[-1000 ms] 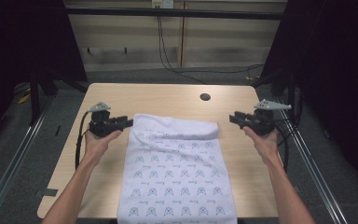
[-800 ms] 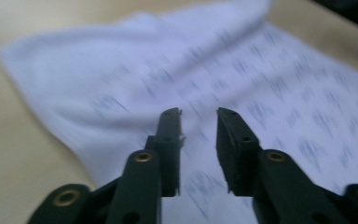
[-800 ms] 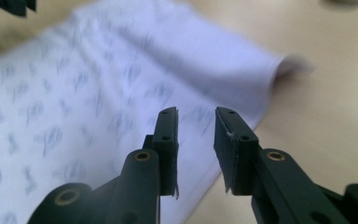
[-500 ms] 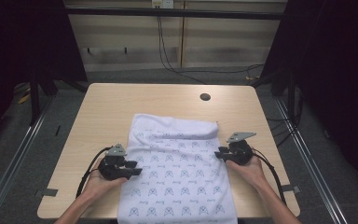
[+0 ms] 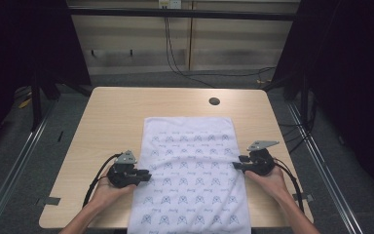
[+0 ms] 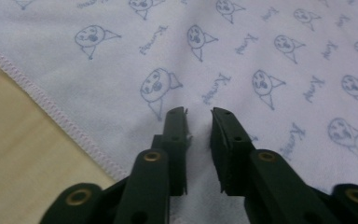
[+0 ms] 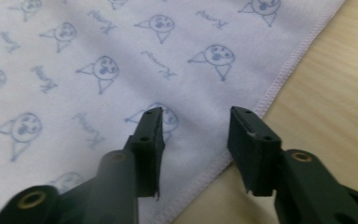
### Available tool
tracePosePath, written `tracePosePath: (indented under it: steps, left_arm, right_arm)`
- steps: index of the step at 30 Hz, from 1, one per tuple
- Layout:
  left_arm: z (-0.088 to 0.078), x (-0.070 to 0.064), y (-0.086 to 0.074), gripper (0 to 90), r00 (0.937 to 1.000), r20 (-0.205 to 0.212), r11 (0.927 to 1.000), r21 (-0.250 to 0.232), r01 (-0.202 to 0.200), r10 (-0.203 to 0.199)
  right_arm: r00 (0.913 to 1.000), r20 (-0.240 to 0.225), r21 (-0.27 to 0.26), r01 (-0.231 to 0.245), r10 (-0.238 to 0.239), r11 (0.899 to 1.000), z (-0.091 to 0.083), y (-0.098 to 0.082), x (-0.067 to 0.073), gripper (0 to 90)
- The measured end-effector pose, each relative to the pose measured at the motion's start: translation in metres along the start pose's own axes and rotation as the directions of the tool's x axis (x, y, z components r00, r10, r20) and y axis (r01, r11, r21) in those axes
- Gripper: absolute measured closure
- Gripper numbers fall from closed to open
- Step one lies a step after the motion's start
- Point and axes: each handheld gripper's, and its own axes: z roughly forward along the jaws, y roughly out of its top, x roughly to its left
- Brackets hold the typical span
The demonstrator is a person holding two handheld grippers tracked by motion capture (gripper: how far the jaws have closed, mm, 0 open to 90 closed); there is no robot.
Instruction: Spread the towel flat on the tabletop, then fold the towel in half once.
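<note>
L gripper sits at the towel's left edge, jaws parted by a narrow gap w/ nothing between them. In the left gripper view its tips hang just over the printed cloth, a bit inside the stitched hem; can't tell if they touch the fabric. Bare worktop shows to the left of the hem.

R gripper is at the towel's right edge, released, jaws wider apart than the L pair. In the right gripper view the tips straddle the hem: one jaw over the cloth, the other about over the edge where wood begins. Nothing gripped.

Towel lies flat, spread lengthwise down the middle of the worktop, white w/ a blue repeat print; its near end reaches the worktop's front edge. Far end stops short of a dark round hole in the top.

Both hands, L and R, come in from the bottom, forearms angled inward, grippers pointing toward each other across the towel at about the same level. A cable loops off the L gripper.
</note>
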Motion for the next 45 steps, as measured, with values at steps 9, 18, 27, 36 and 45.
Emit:
tracePosePath:
  steps: [9, 18, 27, 36, 45]
  left_arm:
    - [-0.013, 0.001, -0.004, 68.5, 0.9993, 0.015, 0.9992, -0.020, 0.034, -0.033]
    - [-0.018, 0.034, 0.011, 71.4, 0.9954, -0.018, 0.9902, -0.106, 0.091, -0.094]
    - [-0.007, 0.060, 0.019, 76.4, 0.9870, -0.089, 0.9877, -0.093, 0.126, -0.134]
    - [0.012, 0.068, 0.023, 76.0, 0.9878, -0.118, 0.9932, -0.069, 0.094, -0.101]
    - [0.009, 0.044, 0.016, 87.5, 0.9950, -0.090, 0.9986, -0.032, 0.042, -0.045]
  right_arm:
    - [0.9964, -0.084, -0.081, 0.005, -0.011, 0.997, -0.013, -0.002, 0.022, 61.9]
    - [0.9940, -0.108, -0.132, -0.001, -0.013, 0.991, -0.012, 0.014, 0.016, 57.9]
    - [0.9958, -0.090, -0.118, -0.030, 0.020, 0.993, 0.000, 0.030, -0.001, 58.6]
    - [0.9969, -0.070, -0.022, 0.035, -0.036, 0.999, 0.034, 0.031, -0.003, 65.6]
    - [0.9974, -0.063, -0.003, 0.034, -0.034, 0.999, 0.011, 0.009, 0.009, 85.8]
